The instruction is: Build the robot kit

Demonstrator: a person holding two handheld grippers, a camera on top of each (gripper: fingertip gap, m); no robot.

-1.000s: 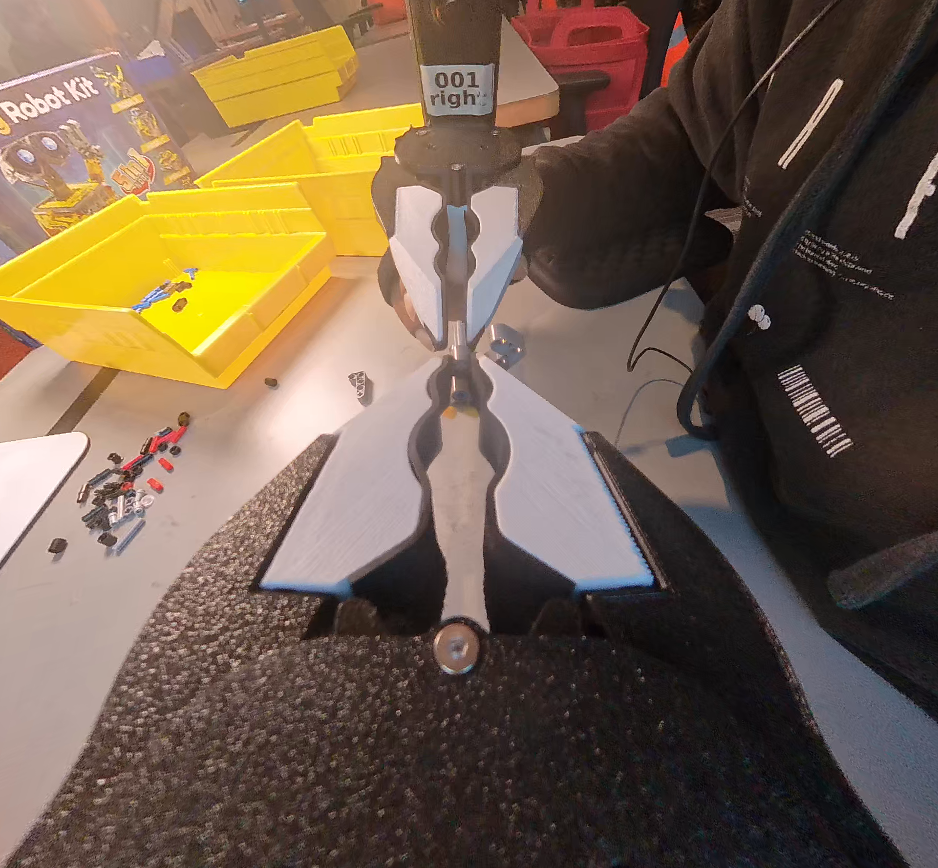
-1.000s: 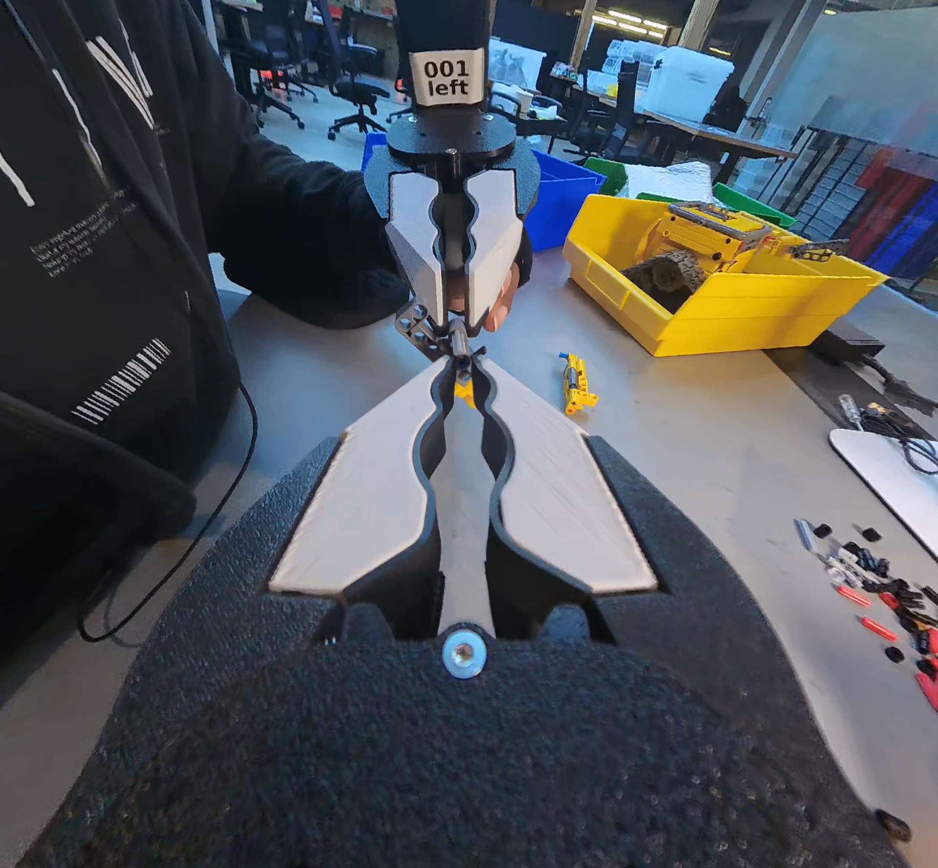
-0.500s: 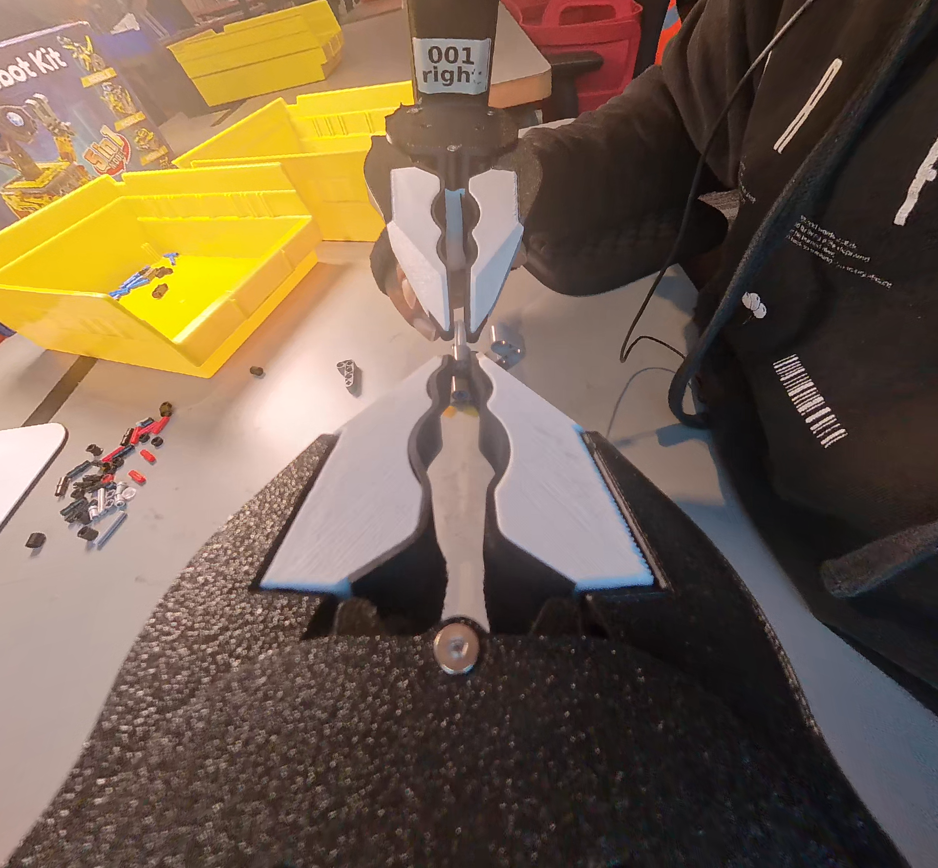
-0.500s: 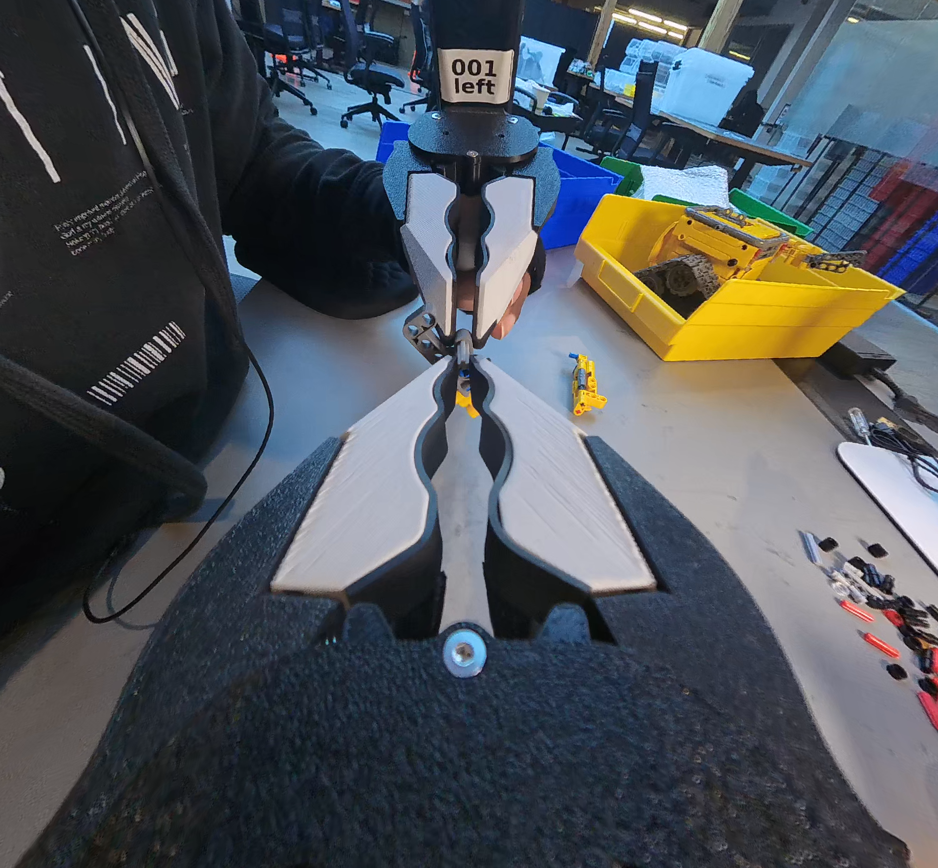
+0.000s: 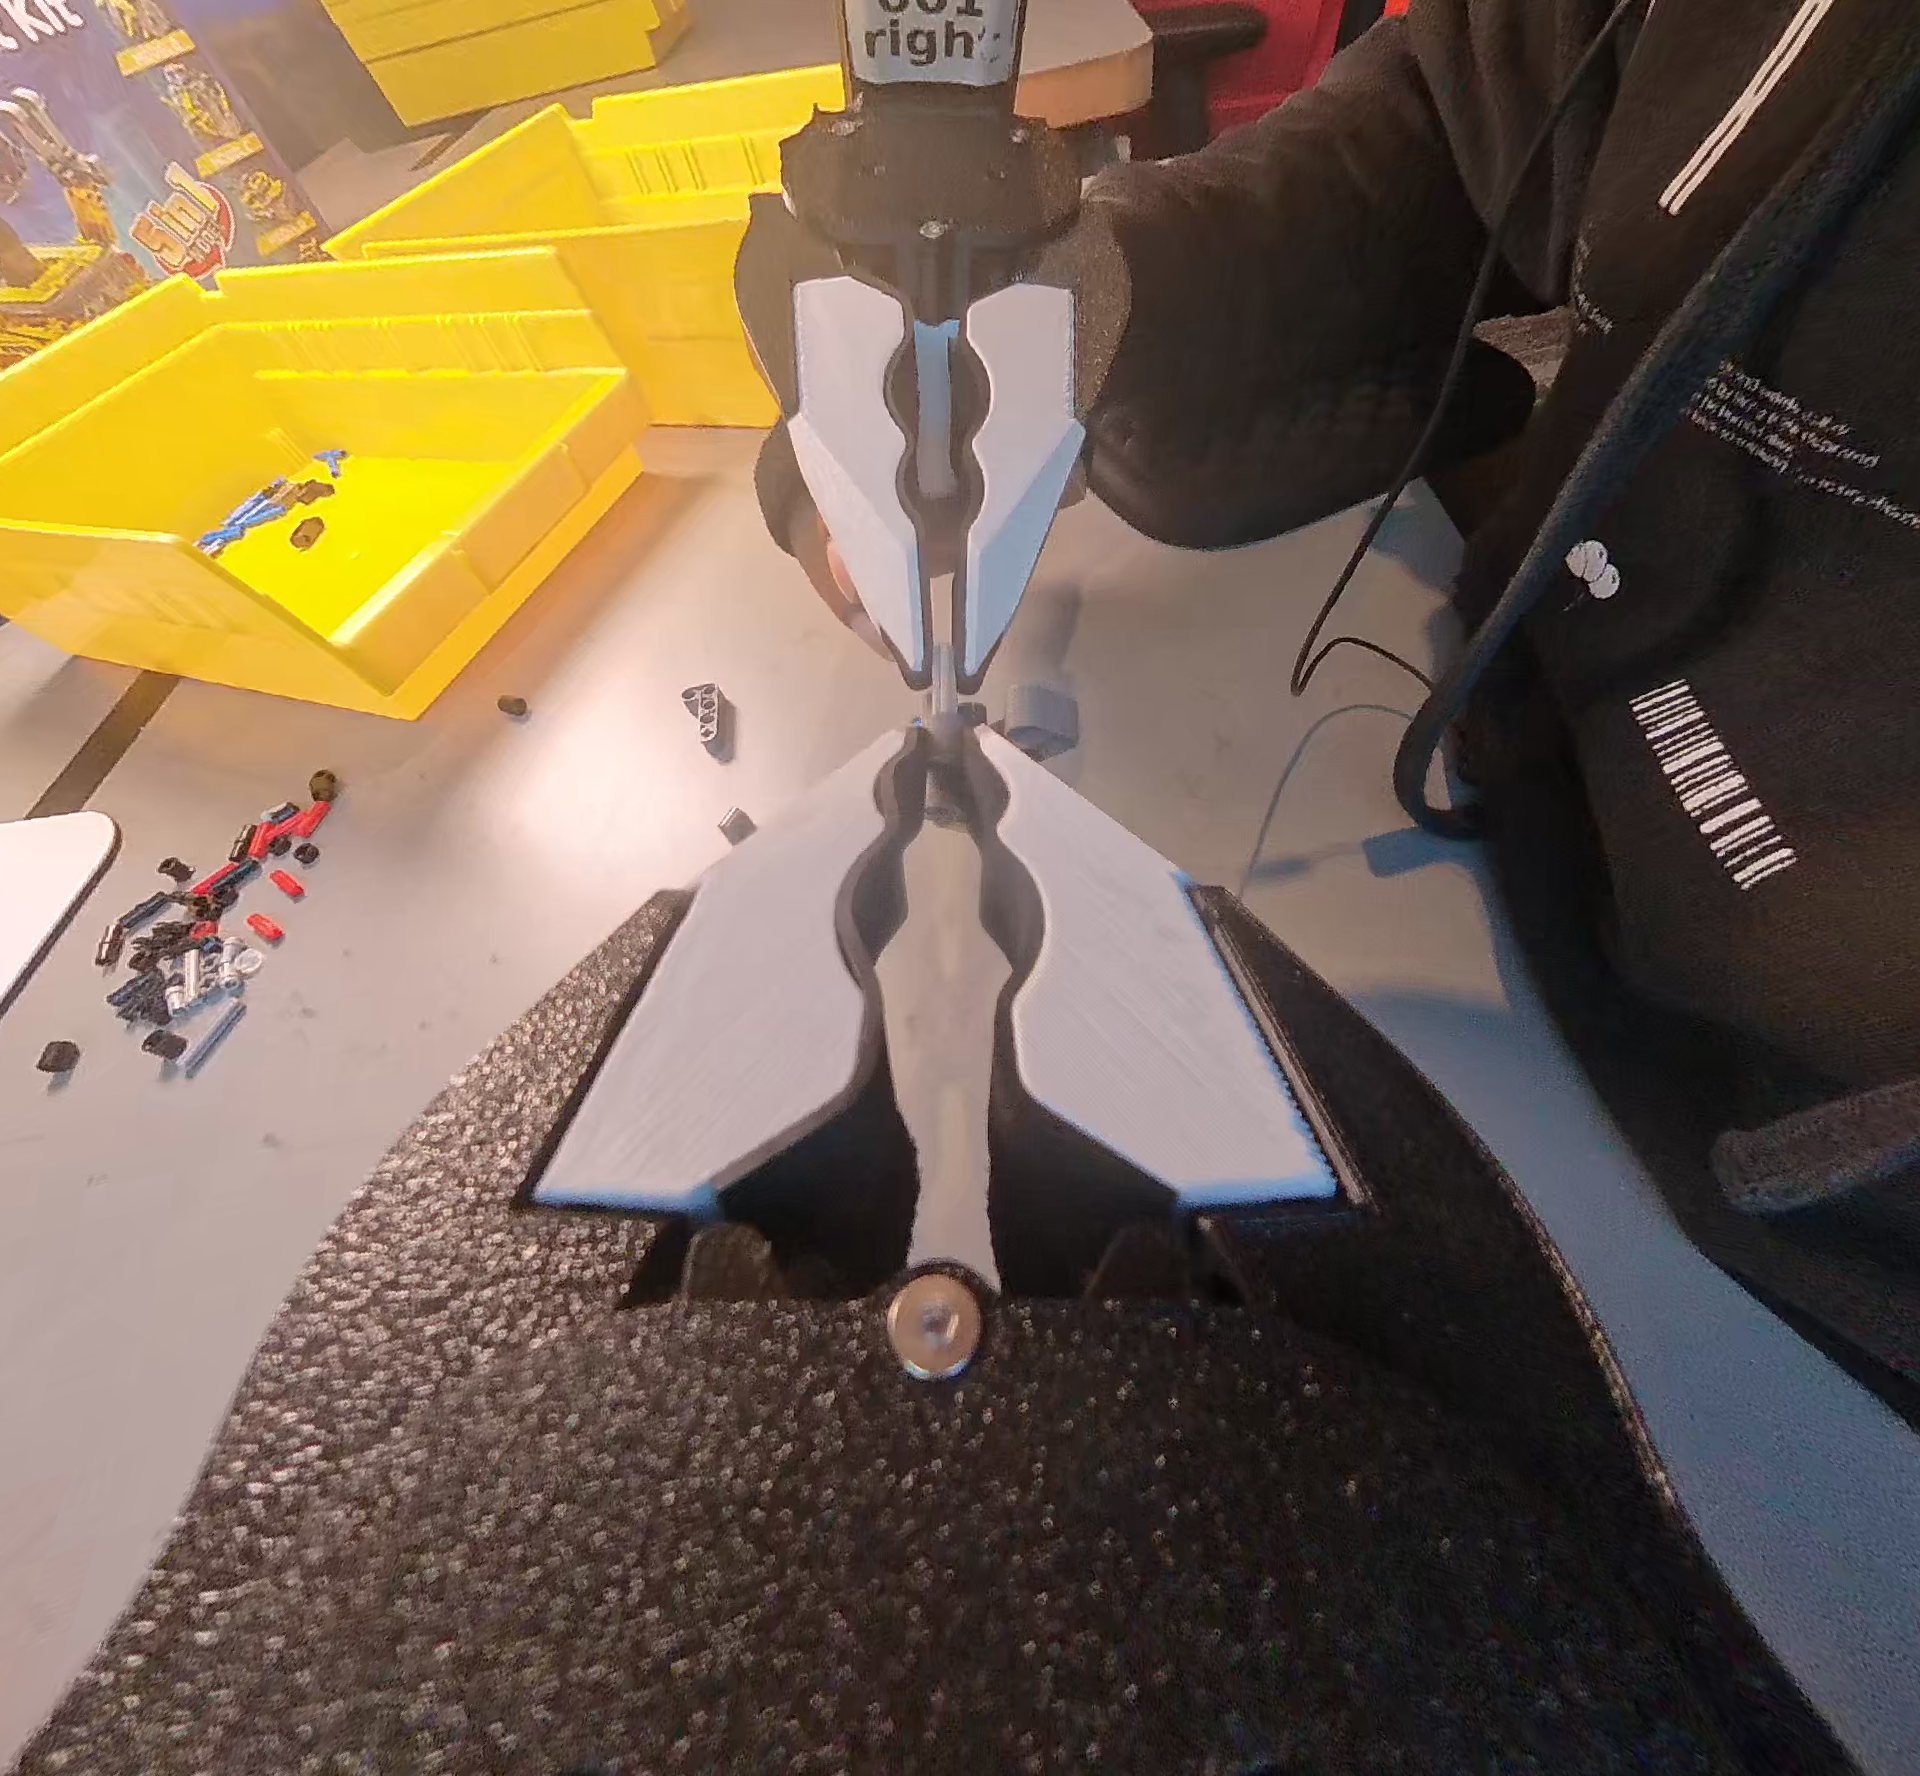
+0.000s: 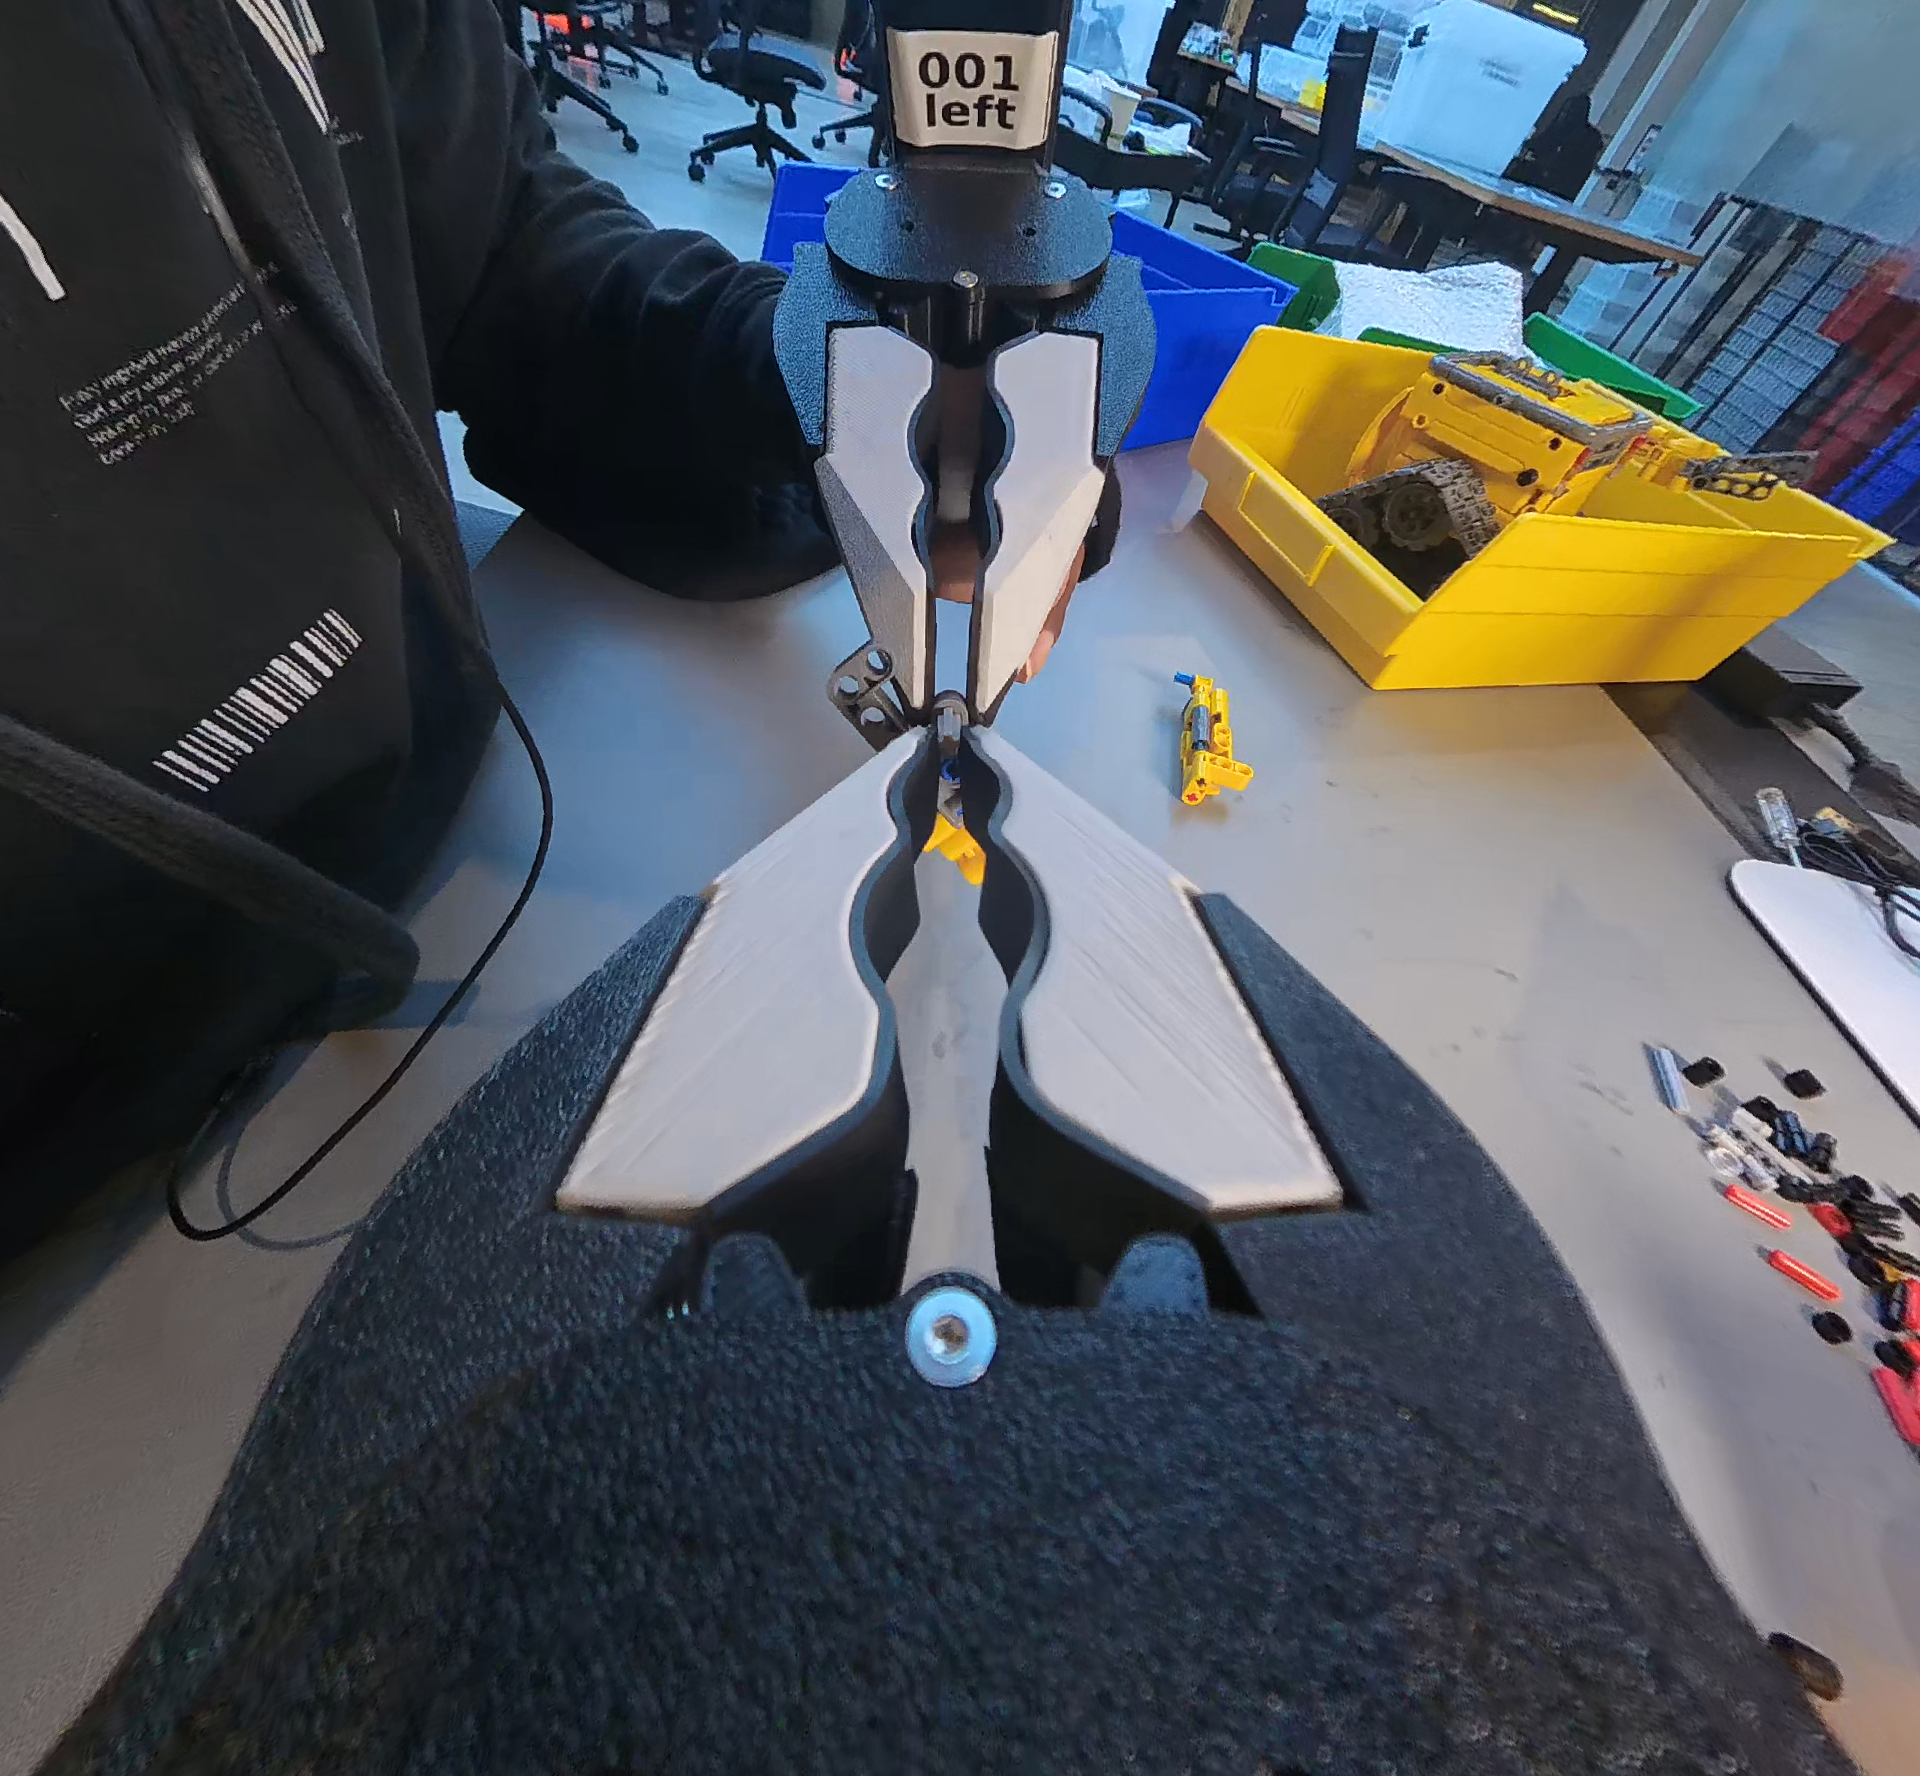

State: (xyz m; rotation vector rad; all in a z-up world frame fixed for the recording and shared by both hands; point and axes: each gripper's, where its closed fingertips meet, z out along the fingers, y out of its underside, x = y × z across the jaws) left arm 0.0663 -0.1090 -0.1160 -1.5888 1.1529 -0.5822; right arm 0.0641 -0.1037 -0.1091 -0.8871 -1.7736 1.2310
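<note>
a white label with print sits on the right gripper handle, a matching label on the left gripper. a blue box and a black hoodie carry print, the hoodie also a barcode mark.

Tiny part between both gripper tips, too small to identify.

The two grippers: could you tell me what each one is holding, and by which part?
Left gripper and right gripper pinch opposite ends of one small grey-and-yellow brick assembly, tip to tip.
</note>
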